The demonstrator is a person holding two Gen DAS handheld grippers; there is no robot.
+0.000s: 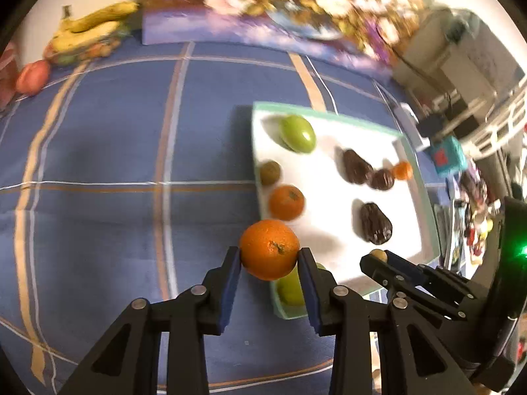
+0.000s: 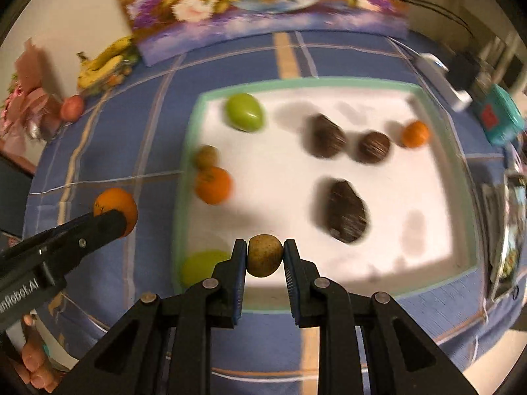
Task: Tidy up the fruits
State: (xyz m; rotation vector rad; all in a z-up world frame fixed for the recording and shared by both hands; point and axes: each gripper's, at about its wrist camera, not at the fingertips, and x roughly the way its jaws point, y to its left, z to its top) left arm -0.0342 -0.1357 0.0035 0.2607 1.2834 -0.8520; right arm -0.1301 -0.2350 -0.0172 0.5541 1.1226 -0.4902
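Note:
My left gripper (image 1: 269, 256) is shut on an orange (image 1: 269, 249), held above the blue cloth at the near left corner of the white tray (image 1: 339, 151); the orange also shows in the right wrist view (image 2: 115, 209). My right gripper (image 2: 265, 256) is shut on a small brown kiwi (image 2: 265, 255) above the tray's (image 2: 411, 197) near edge. In the tray lie a green mango (image 2: 244, 112), another kiwi (image 2: 206, 157), an orange (image 2: 213, 185), three dark brown fruits (image 2: 347, 211), a small orange (image 2: 415, 134) and a green fruit (image 2: 201, 268) in the near left corner.
Bananas (image 1: 89, 29) with other fruit and a red apple (image 1: 33, 77) sit at the far left of the checked blue cloth (image 1: 115, 164). A flower-print picture (image 2: 263, 3) stands along the back. A teal box (image 2: 500, 118) and a power strip (image 2: 441, 79) lie right of the tray.

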